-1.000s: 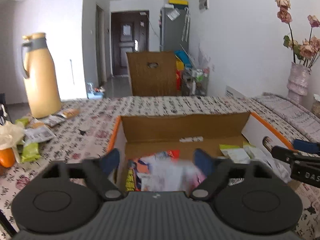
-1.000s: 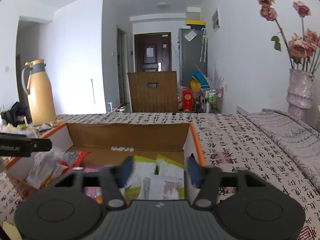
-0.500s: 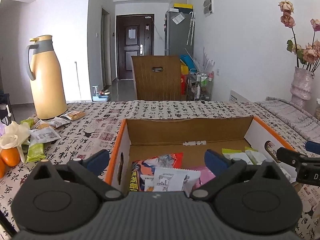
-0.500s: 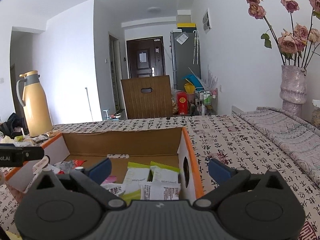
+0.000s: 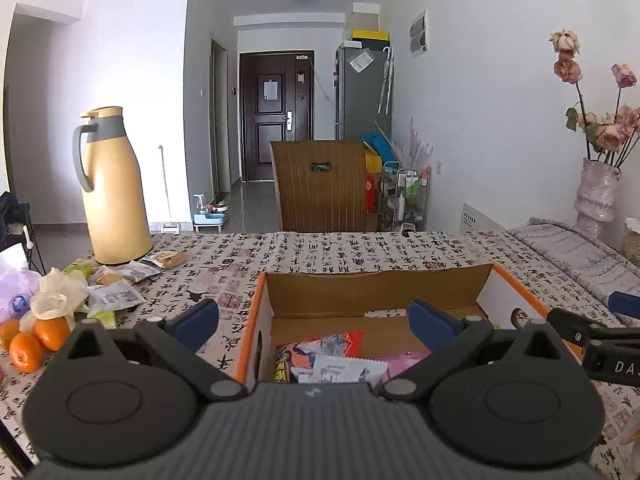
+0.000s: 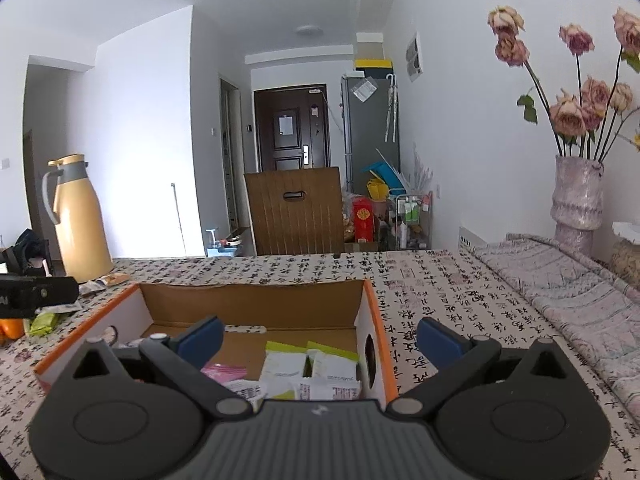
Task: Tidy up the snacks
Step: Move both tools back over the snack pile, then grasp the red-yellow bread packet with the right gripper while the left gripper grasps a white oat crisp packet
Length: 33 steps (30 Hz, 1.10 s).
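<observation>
An orange-edged cardboard box lies open on the patterned tablecloth. On its left side lie a colourful packet, a white packet and a pink one. On its right side are green-and-white packets and a pink packet. My left gripper hovers open above the box's left wall with nothing between its fingers. My right gripper is open over the right wall, also empty. More loose snack packets lie on the table at the left.
A yellow thermos jug stands at the far left with oranges and a tissue near it. At the right are a vase of dried roses and a folded cloth. A wooden chair back stands beyond the table's far edge.
Both grippers' jaws have spread wide and both have risen and drawn back from the box. The white packet that was between the left fingers now lies in the box.
</observation>
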Motion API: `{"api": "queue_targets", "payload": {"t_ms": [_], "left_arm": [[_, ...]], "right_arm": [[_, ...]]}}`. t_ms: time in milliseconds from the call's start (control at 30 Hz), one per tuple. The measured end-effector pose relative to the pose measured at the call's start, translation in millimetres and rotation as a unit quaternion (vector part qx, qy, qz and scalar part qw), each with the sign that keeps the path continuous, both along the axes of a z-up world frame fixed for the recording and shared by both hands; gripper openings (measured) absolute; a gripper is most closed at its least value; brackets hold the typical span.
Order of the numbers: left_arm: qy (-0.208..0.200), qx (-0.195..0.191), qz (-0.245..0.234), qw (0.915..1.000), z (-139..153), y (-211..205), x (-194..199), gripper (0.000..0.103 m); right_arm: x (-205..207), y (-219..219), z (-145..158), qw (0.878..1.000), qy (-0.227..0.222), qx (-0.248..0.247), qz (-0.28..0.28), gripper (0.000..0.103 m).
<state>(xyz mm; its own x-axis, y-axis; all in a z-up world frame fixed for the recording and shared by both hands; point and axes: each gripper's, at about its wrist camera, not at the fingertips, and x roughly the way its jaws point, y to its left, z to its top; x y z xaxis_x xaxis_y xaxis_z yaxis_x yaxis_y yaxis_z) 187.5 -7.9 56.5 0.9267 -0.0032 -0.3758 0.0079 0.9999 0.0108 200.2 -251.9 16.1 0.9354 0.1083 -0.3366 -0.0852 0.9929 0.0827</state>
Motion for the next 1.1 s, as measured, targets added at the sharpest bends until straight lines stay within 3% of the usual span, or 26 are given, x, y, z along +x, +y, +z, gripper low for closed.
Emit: {"api": "queue_targets", "payload": {"t_ms": [533, 1100], "left_arm": [[0.006, -0.004, 0.000, 1.0000, 4.2, 15.0, -71.2, 0.103], [0.067, 0.004, -0.009, 0.9977, -36.7, 35.4, -118.3, 0.103]], "right_arm": [[-83.6, 23.4, 15.9, 1.000, -0.006, -0.013, 0.028, 0.103], [-138.5, 55.5, -27.2, 0.995, 0.072, -0.011, 0.070, 0.103]]}}
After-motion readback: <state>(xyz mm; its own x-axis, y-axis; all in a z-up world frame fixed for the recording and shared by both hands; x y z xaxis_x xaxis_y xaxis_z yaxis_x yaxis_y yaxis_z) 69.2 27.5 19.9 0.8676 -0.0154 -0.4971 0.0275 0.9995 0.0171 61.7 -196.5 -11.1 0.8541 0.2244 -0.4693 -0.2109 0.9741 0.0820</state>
